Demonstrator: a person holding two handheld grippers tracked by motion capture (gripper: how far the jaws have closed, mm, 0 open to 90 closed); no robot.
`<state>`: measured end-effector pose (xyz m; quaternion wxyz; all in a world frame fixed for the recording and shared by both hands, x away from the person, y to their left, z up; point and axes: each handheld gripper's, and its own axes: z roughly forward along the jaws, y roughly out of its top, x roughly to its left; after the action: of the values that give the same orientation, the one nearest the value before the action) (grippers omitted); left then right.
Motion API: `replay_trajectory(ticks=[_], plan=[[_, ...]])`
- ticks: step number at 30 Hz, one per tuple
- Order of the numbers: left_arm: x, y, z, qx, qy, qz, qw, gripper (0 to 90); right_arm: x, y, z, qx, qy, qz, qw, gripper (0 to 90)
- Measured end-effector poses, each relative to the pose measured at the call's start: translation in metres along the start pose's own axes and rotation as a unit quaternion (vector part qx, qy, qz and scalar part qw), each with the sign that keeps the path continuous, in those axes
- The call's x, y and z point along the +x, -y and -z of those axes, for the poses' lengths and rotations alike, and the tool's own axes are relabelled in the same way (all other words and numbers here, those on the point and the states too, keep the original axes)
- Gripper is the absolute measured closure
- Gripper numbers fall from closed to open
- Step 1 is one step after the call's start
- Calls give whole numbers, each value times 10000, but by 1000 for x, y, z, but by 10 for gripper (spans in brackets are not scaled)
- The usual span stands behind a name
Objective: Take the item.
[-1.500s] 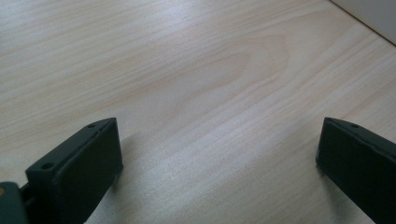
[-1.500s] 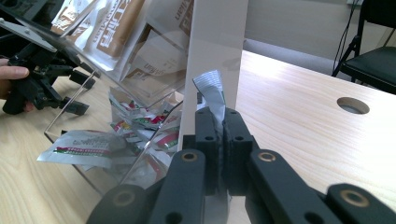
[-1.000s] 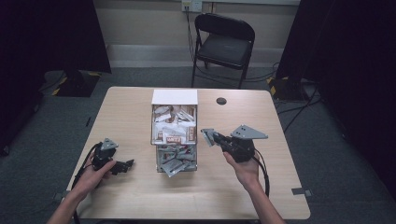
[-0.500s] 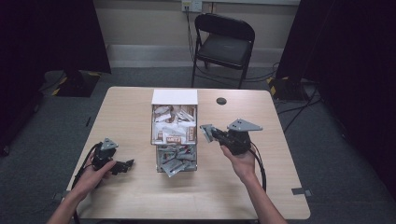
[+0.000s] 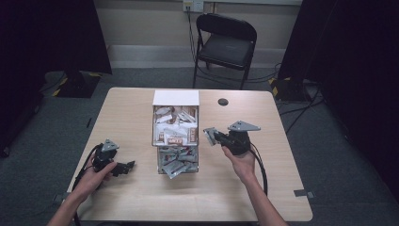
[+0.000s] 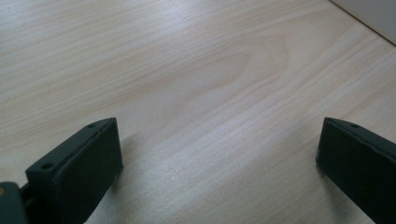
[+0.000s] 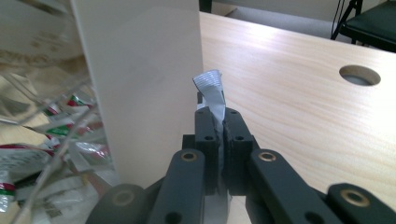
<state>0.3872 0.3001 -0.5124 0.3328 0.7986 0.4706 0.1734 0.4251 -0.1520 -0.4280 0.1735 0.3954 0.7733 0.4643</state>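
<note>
The right tongs [image 5: 210, 136] are clamped on a small silvery packet [image 7: 211, 93]; in the right gripper view their two black jaws press together with the packet's crinkled top sticking up above them, while its lower part is hidden between the jaws. Just to the left of these tongs stands the white side wall of a clear dispenser box [image 5: 175, 136], which blocks most of what lies behind it. More packets [image 7: 56, 126] show through the clear front at the far left of that view, blurred and cut off by the frame edge. Beyond the right tongs, a round hole [image 5: 222, 101] sits in the counter [image 5: 263, 188].

The left tongs [image 5: 126, 166] rest low over bare counter, well apart from the box, jaws spread wide with nothing between them. In the left gripper view both jaws are cut off at the bottom corners.
</note>
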Motion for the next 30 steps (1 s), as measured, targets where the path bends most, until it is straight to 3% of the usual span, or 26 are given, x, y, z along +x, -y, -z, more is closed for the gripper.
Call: replay_trajectory(ticks=[12, 21, 30], plan=[[0, 0, 0, -4, 15, 26, 10000, 0, -3, 22, -9, 238, -27, -137, 9996, 862], [0, 0, 0, -3, 23, 8, 10000, 0, -4, 31, -23, 421, -58, -182, 9989, 859], [0, 0, 0, -4, 24, 7, 10000, 0, -9, 31, -28, 439, -12, -235, 9988, 851]])
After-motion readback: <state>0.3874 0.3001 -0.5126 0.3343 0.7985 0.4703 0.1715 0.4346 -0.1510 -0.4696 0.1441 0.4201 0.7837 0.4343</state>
